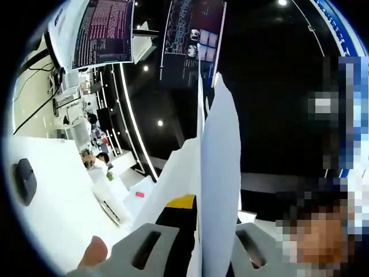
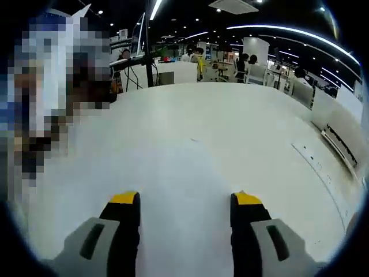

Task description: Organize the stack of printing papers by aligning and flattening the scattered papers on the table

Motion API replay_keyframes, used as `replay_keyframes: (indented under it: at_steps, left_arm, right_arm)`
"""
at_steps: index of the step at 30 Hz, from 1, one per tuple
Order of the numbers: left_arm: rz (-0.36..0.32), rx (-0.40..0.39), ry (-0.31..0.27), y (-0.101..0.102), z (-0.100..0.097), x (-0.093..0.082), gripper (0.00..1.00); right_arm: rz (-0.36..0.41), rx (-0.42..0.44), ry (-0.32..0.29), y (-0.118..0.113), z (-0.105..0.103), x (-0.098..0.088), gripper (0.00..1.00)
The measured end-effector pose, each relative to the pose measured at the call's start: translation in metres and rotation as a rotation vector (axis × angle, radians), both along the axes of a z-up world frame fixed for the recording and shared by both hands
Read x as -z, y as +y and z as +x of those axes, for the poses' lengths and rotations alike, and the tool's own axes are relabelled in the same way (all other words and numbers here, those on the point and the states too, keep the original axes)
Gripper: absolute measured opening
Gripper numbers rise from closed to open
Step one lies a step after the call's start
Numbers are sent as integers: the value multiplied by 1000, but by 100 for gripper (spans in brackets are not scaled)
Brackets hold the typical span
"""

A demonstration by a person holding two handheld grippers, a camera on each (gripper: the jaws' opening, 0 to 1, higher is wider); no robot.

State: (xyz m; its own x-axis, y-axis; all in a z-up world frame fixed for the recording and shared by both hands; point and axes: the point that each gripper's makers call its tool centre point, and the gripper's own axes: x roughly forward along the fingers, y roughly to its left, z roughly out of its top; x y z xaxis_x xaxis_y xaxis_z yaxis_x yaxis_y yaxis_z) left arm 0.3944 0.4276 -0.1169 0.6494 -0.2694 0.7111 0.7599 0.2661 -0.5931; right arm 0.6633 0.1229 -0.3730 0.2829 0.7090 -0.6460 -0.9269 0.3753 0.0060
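Here, left fingers [image 1: 199, 208] pinch papers [image 1: 219, 190] (right's [image 2: 185, 202] apart).

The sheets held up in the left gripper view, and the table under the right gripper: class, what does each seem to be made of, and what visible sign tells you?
Sheets: apparently thin white printing paper, matte; they stand edge-on between the left gripper jaws and curve slightly. Table: a smooth white surface with a soft sheen, probably laminate or painted board; the look leaves that open.
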Motion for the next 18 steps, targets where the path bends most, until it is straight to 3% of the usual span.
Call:
replay_keyframes:
  at_steps: [3, 7, 12, 14, 15, 18]
  left_arm:
    - [0, 3, 3, 0, 1, 1, 6]
    - [4, 7, 5, -2, 1, 1, 6]
    - [8, 0, -4, -1, -2, -1, 6]
    - [8, -3, -5, 0, -3, 0, 6]
    - [6, -3, -7, 1, -3, 0, 6]
    - [-1, -3, -11, 4, -4, 1, 6]
  right_arm:
    - [4, -10, -2, 2, -2, 0, 50]
    - [5, 2, -13, 4, 4, -2, 29]
    - [3, -1, -58, 5, 5, -3, 28]
    - [5, -28, -68, 10, -4, -6, 34]
    - [44, -33, -55, 18, -11, -10, 40]
    - [151, -40, -36, 40, -33, -25, 71]
